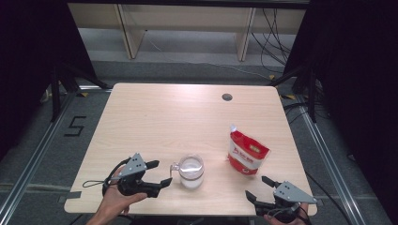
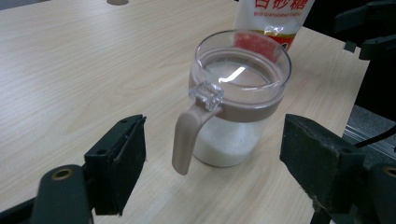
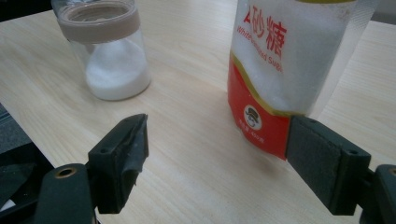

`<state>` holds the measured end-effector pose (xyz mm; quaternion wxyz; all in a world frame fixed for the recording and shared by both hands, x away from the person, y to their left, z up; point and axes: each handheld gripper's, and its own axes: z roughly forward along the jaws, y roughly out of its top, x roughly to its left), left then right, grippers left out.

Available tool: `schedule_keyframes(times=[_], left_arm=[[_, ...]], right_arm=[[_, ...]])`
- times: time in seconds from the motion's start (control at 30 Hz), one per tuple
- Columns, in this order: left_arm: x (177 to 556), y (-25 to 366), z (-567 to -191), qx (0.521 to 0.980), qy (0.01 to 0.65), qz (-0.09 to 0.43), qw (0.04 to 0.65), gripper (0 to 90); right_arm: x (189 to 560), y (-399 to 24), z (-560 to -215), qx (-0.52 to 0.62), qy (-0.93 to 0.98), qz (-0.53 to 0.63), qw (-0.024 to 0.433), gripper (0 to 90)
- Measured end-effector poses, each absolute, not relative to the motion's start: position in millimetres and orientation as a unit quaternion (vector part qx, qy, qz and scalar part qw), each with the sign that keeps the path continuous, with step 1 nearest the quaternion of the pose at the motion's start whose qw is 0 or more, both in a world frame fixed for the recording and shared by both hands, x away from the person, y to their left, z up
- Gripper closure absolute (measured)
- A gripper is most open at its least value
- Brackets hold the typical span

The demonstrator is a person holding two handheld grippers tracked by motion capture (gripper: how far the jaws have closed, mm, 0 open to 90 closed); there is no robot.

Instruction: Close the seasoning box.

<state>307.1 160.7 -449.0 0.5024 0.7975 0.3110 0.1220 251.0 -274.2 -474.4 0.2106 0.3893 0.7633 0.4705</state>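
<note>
Left gripper [image 1: 159, 173]: held in the person's left hand [image 1: 112, 199] at the near left of the table; jaws are seen spread wide, with nothing pressed between the pads. No earlier state is recorded here.
Left gripper, aim: pointed toward the jar handle [image 2: 187, 140]; in the left gripper view the handle is seen in the gap between the two jaws, clear of both pads.
Right gripper [image 1: 257, 187]: held at the near right edge of the table; jaws are seen released, nothing grasped.
Right gripper, aim: directed at the sugar pouch [image 3: 294, 70]; in the right gripper view the lower red part of the pouch is seen just beyond the right-hand jaw; contact cannot be told.
Sugar jar [image 1: 191, 171]: a clear jar with a taupe band and handle is placed upright on the table, near its front edge, just beside the left gripper; white granules are seen in its lower part. A clear lid with a small tab [image 2: 207, 94] is seated on top.
Sugar pouch, position: a red and white stand-up pouch [image 1: 246, 155] is stood upright to the right of the jar, apart from it, and beyond the right gripper.
Table [image 1: 178, 117]: light wood top; a round cable hole [image 1: 227, 97] is noted near the far edge.
</note>
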Motion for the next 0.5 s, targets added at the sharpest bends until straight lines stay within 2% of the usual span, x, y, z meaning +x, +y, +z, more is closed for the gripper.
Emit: schedule_keyframes(times=[0.03,0.37,0.5], left_arm=[[305.1,161.4,-450.1,0.794,0.325,0.116,0.500,21.7],[297.5,173.2,-461.2,0.800,0.325,0.120,0.490,18.7],[293.7,175.2,-466.7,0.804,0.321,0.121,0.485,18.0]], right_arm=[[252.9,-275.0,-475.2,0.378,0.764,0.473,0.222,22.8],[250.8,-272.8,-475.6,0.393,0.762,0.473,0.203,22.7],[253.3,-274.1,-476.0,0.375,0.769,0.473,0.211,22.7]])
